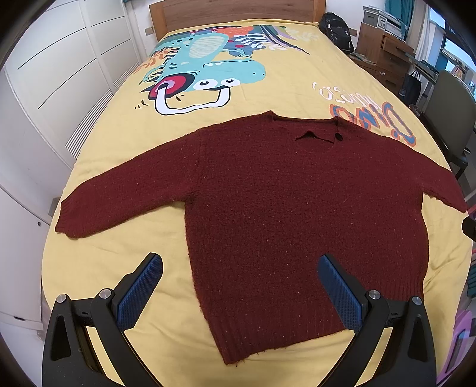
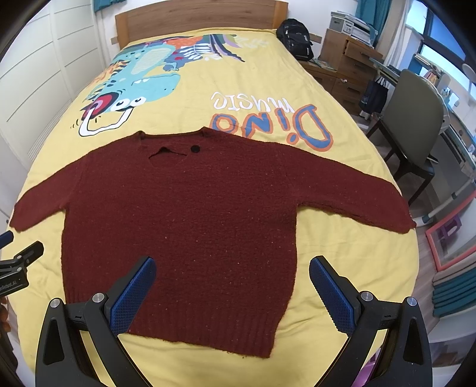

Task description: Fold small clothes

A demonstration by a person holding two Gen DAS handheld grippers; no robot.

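Observation:
A dark red knitted sweater lies flat on the yellow bedspread, neck towards the headboard, both sleeves spread sideways. A black button sits at its collar. My left gripper hovers open above the sweater's lower left part, one blue pad over the bedspread and one over the knit. My right gripper stands open above the lower right part near the hem. Neither holds anything. The left gripper's tip also shows at the left edge of the right wrist view.
The yellow bedspread carries a dinosaur print and covers the whole bed up to a wooden headboard. White wardrobe doors run along the left. A black backpack, wooden drawers and a grey chair stand to the right.

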